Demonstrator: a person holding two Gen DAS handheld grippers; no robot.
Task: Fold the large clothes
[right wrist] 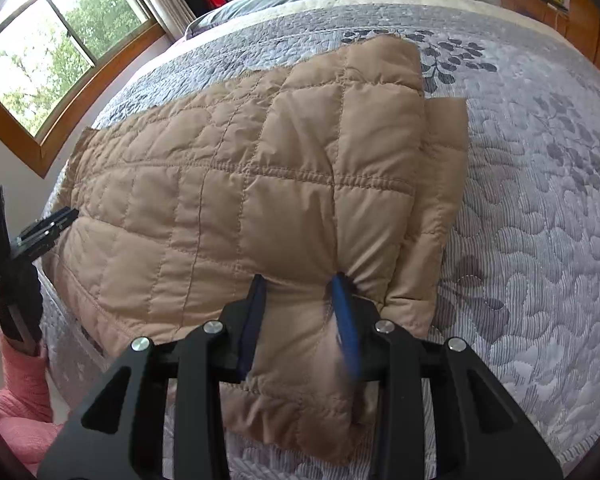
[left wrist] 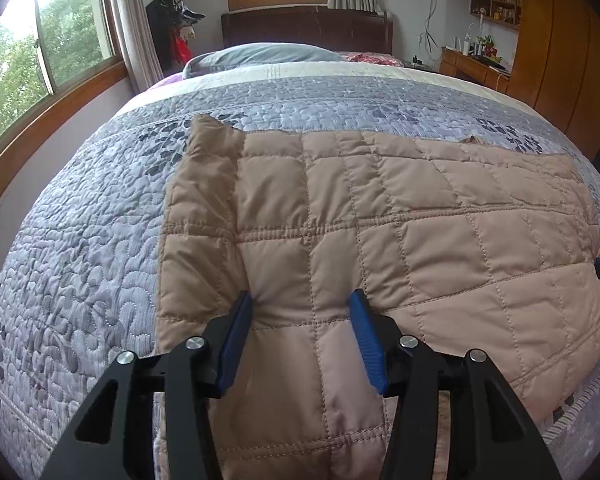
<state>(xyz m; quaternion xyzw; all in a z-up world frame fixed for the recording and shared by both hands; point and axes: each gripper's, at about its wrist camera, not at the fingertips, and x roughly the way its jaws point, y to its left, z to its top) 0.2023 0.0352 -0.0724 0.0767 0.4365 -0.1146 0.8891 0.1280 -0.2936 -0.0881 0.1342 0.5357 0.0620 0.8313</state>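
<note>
A tan quilted jacket (left wrist: 380,216) lies partly folded across the bed near its front edge; it also shows in the right wrist view (right wrist: 252,168). My left gripper (left wrist: 302,304) straddles the jacket's near hem, its blue fingers (left wrist: 236,340) pressing into the puffy fabric with a wide gap between them. My right gripper (right wrist: 300,288) straddles the near hem at the jacket's right end, its fingers (right wrist: 346,320) bunching fabric between them, the right finger blurred. The left gripper's body (right wrist: 32,236) shows at the left edge of the right wrist view.
The bed has a grey-lilac floral quilt (left wrist: 80,248), a grey pillow (left wrist: 260,54) and a dark headboard (left wrist: 304,24). Windows (left wrist: 48,52) are on the left, wooden cabinets (left wrist: 552,40) on the right. A pink sleeve (right wrist: 16,400) is at lower left.
</note>
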